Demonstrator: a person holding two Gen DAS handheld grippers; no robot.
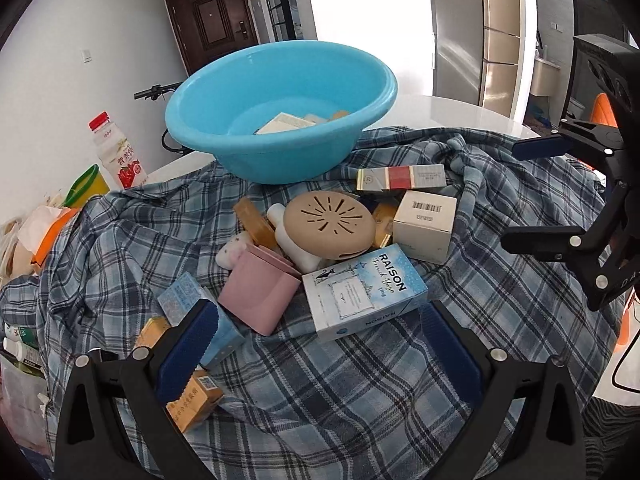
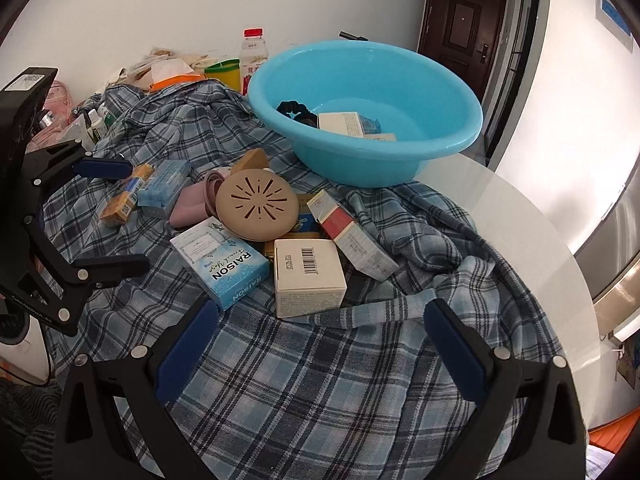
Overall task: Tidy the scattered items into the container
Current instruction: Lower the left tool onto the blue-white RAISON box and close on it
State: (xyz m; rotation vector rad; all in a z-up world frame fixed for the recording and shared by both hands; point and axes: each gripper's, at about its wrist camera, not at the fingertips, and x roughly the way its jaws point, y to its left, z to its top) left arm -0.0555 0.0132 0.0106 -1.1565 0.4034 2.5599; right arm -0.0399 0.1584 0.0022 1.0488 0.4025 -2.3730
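Both the left gripper (image 1: pixel 320 320) and right gripper (image 2: pixel 320 322) hover with jaws spread, empty, above the plaid cloth (image 2: pixel 320 380) on the desk. Most of the pile remains: RAISON box (image 1: pixel 362 292), barcode box (image 2: pixel 308 276), tan vented disc (image 1: pixel 330 224), pink cup (image 1: pixel 260 296). The blue basin (image 2: pixel 368 96) behind holds only a few boxes, so tidying looks barely begun.
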